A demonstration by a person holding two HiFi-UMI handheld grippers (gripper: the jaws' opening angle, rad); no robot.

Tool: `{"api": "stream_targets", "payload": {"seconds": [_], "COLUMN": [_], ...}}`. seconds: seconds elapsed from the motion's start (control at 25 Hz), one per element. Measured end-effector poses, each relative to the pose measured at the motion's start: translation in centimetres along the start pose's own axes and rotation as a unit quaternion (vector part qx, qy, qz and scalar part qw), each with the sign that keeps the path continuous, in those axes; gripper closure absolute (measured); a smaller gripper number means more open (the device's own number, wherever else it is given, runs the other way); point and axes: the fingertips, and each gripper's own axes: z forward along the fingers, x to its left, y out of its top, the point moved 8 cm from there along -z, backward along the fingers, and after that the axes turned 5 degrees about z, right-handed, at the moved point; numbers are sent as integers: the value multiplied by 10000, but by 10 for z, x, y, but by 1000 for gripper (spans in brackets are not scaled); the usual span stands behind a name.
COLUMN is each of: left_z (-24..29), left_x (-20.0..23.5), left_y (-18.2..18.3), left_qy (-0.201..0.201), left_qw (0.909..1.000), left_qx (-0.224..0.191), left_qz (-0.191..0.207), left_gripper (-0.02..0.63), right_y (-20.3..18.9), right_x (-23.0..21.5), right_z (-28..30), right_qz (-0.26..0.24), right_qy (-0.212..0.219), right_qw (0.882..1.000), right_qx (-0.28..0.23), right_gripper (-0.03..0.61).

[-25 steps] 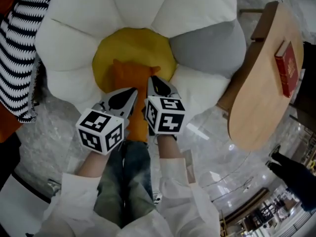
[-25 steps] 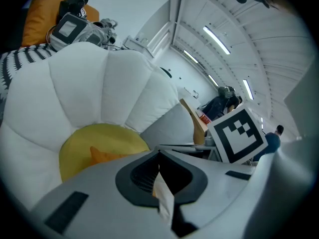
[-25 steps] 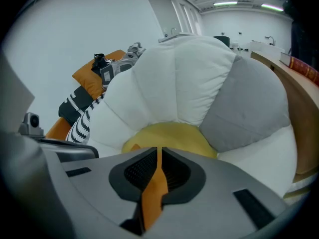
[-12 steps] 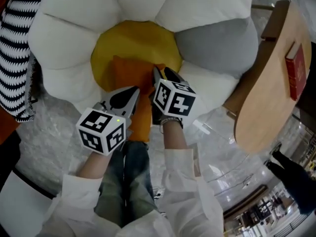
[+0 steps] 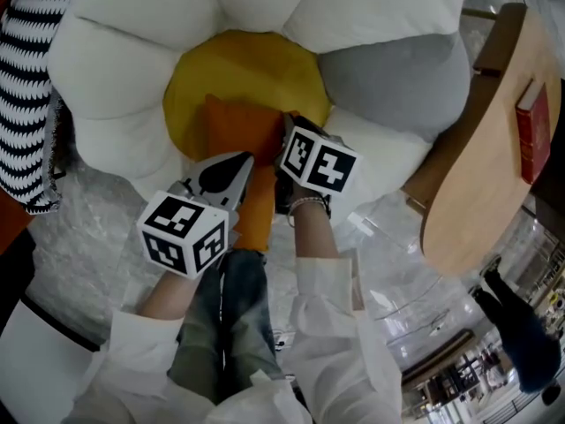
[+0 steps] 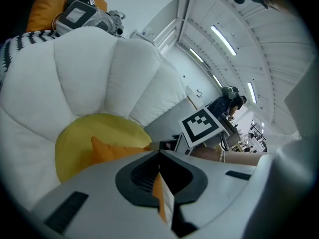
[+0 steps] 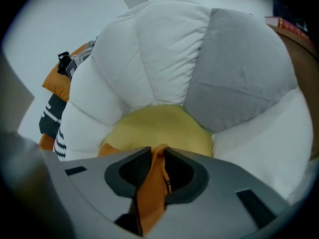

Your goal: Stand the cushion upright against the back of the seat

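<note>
An orange cushion (image 5: pixel 240 140) lies flat, its far end on the yellow centre (image 5: pixel 231 71) of a flower-shaped seat and its near end hanging over the front. My left gripper (image 5: pixel 240 161) is shut on the cushion's near left edge; orange cloth and a white label (image 6: pixel 166 203) show between its jaws in the left gripper view. My right gripper (image 5: pixel 291 129) holds the right corner. Its jaws have just been closing, and the orange fabric (image 7: pixel 149 193) with its zip is pinched between the pads (image 7: pixel 133 169).
White petals (image 5: pixel 115 60) and one grey petal (image 5: pixel 397 73) ring the seat. To the right stands a wooden table (image 5: pixel 477 175) with a red book (image 5: pixel 532 131) on it. A black-and-white striped cloth (image 5: pixel 26 87) hangs at left. My jeans-clad legs (image 5: pixel 221 325) are below.
My right gripper has moved away from me toward the seat, rolled, and now sits at the cushion's right corner. The left gripper has stayed almost in place.
</note>
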Motion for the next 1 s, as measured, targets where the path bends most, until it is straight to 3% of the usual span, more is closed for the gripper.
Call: {"api": "stream_targets", "payload": {"seconds": [0.16, 0.4, 0.64, 1.0], "left_z": [2, 3, -6, -33], "left_x": [-5, -13, -18, -30], "left_y": [4, 9, 14, 31], "left_qy": [-3, 31, 6, 54], "left_qw": [10000, 10000, 9999, 9996], "left_qx": [7, 16, 23, -76], "left_qz": [22, 36, 107, 270], "left_gripper": [607, 607, 607, 607], "right_y": [2, 3, 0, -11], "right_x": [1, 3, 14, 49], "right_z": [0, -7, -26, -73], "right_qz": [74, 45, 51, -329], "right_qy": [92, 575, 763, 1017], "right_qw": [9999, 9983, 9971, 9942], "right_qx": [87, 123, 45, -90], "right_gripper": [486, 560, 561, 561]}}
